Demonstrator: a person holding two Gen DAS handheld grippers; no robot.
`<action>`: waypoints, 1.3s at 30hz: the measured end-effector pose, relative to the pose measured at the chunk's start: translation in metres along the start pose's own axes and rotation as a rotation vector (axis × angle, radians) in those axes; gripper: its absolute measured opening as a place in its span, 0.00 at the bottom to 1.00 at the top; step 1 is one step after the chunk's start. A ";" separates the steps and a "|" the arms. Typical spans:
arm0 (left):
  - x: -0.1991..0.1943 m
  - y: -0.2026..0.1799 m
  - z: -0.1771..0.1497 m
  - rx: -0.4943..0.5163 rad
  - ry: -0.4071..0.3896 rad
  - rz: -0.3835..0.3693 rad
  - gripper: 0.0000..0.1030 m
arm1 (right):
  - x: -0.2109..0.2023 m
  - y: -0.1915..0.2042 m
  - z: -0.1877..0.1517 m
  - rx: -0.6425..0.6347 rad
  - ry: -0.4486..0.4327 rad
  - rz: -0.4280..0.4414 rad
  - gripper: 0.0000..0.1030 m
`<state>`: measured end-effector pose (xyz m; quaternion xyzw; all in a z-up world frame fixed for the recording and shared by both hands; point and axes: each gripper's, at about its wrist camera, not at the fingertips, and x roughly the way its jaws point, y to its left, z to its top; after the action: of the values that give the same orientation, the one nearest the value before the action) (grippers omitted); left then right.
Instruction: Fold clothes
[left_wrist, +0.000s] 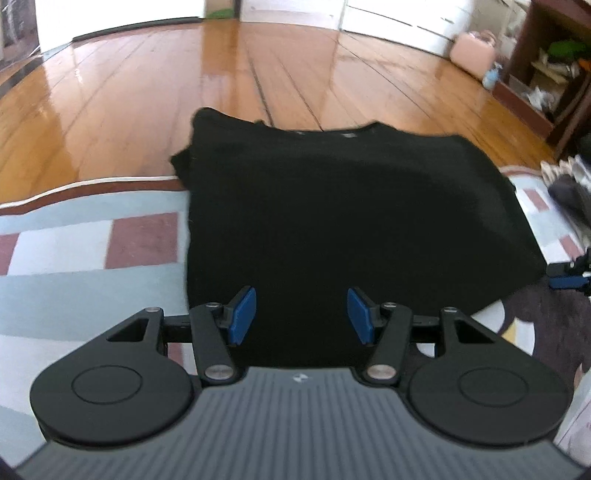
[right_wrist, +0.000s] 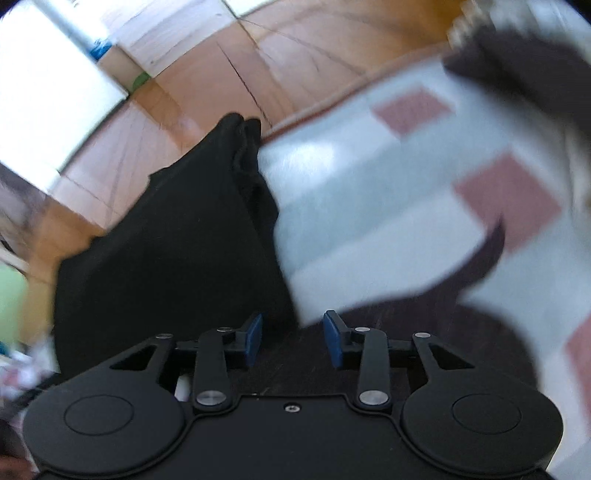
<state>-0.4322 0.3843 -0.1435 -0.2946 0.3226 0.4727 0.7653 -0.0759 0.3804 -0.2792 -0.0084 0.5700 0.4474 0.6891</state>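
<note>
Black cloth: one shirt (left_wrist: 332, 221), which we list first in the left wrist view. It lies flat, its far part on the wooden floor (left_wrist: 147, 92) and its near part on the rug (left_wrist: 92, 240), a pale blue piece with dull red squares. Its neckline is at the far edge, and the side parts look already turned in, so we judge it partly folded into a rough rectangle. We hold the left tongs (left_wrist: 301, 315) over its near hem, their blue pads standing apart with nothing gripped; we take it they are placed there to pick up the hem for the next fold. The right tongs show at this view's right edge, beside the shirt's near right corner. Containers: a dark wooden shelf (left_wrist: 535, 74) at far right holds assorted items too blurred to name; a pink case (left_wrist: 472, 51) stands on the floor beside it, contents unseen. A heap of pale and dark cloth (left_wrist: 572, 192) lies on the rug, right of the shirt.

Right wrist view, tilted and blurred. The same shirt fills the left half, its bunched right edge running away from us along the rug. The right tongs (right_wrist: 292, 341) stand apart, empty, just past that edge, over a dark patch of the rug. We judge that they have let go of the side fold, which stays in place.
</note>
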 end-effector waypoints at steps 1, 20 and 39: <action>0.000 -0.004 -0.001 0.013 0.002 0.004 0.52 | 0.001 0.001 -0.002 0.008 0.009 0.019 0.44; 0.021 -0.014 -0.006 -0.003 0.026 -0.024 0.52 | 0.035 0.003 0.007 0.252 0.041 0.253 0.61; 0.025 -0.032 -0.004 0.040 -0.013 -0.093 0.49 | 0.021 -0.004 0.016 0.353 -0.162 0.086 0.55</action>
<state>-0.3950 0.3828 -0.1609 -0.2910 0.3130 0.4319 0.7943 -0.0619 0.3990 -0.2928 0.1729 0.5819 0.3689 0.7039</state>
